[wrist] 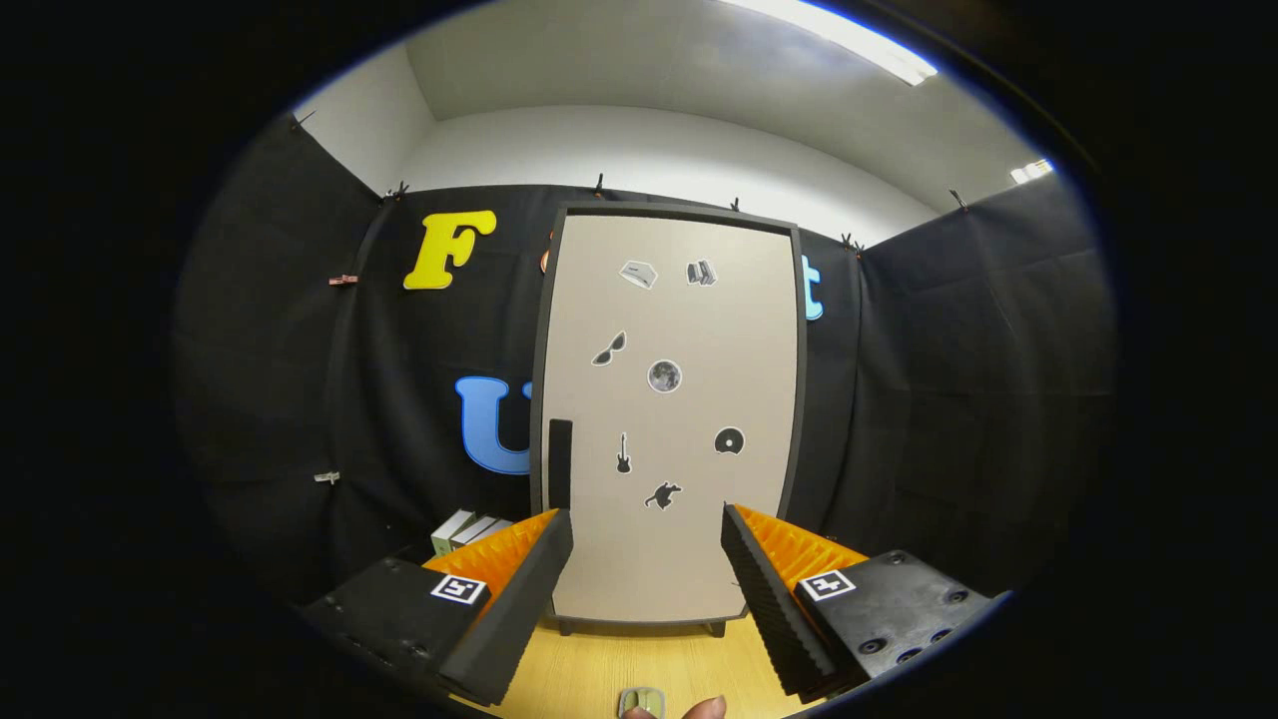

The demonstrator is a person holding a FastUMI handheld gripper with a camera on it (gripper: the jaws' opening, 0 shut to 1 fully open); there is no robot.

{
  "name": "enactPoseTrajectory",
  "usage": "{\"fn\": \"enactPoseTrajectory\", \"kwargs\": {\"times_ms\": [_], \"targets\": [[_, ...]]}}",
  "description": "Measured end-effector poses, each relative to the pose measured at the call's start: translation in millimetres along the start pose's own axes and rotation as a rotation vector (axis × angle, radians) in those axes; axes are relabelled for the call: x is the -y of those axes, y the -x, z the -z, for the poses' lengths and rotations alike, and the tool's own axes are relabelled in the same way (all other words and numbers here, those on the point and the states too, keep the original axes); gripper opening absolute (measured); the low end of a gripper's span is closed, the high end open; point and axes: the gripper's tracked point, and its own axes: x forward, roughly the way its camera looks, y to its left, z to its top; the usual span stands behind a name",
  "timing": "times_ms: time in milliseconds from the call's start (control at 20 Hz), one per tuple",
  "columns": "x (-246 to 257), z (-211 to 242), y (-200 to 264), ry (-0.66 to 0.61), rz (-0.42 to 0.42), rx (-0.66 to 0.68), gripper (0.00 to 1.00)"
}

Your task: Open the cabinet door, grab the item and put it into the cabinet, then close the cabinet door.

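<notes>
Cabinet (667, 419) stands closed at the tabletop's (639, 664) far edge, its black handle (560, 463) down the door's left side. Gripper (647, 579) faces the door, fingers spread wide and empty, likely lining up for the handle. A small item (641, 701) lies at the near edge.

The tongs (647, 519) are level with fingers (769, 589) spread wide, nothing between them, a fingertip (704, 709) below.

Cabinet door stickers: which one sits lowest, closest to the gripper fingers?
The dark leaping-animal-like silhouette, just below the guitar sticker on the closed cabinet door. The open gripper frames it; the rest sit higher.
</notes>
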Motion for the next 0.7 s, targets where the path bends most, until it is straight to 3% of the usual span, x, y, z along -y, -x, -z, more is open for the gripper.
{"fn": "enactPoseTrajectory", "kwargs": {"times_ms": [500, 700], "targets": [[-0.6, 0.4, 0.7, 0.002, 0.010, -0.005, 0.98], [-19.2, 3.0, -9.4, -0.017, -0.033, -0.013, 0.97]]}}
